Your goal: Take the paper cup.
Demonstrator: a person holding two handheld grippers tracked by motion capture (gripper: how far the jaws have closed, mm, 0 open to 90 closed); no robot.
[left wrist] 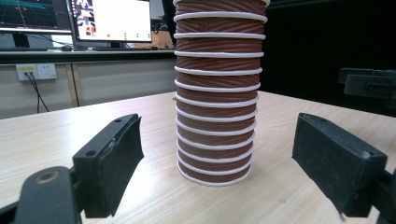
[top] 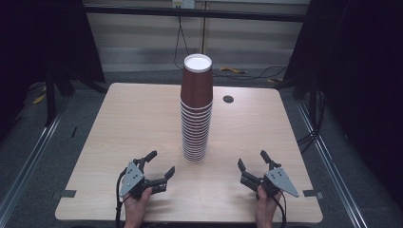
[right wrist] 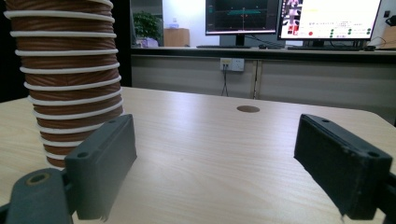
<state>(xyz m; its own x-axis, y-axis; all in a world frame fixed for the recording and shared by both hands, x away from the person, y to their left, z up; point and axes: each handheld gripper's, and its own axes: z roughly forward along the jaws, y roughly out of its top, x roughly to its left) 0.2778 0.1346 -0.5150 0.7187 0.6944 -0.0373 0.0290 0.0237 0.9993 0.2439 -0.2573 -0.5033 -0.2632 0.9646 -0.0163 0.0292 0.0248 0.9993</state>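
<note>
At the bottom of the high view, the left gripper (top: 159,165) sits at lower left and the right gripper (top: 252,161) at lower right, each in a hand resting on the table (top: 119,123), jaws spread wide and holding nothing. Just beyond them, in the middle of the frame, stands the stack of cups (top: 196,108), brown with white rims, nested upside down and upright. In the left gripper view it rises centred between the jaws, well clear of both. Nothing looks started; I judge any handling of the cups remains ahead. Farther back, upper right of centre, lies a cable hole (top: 228,99).
</note>
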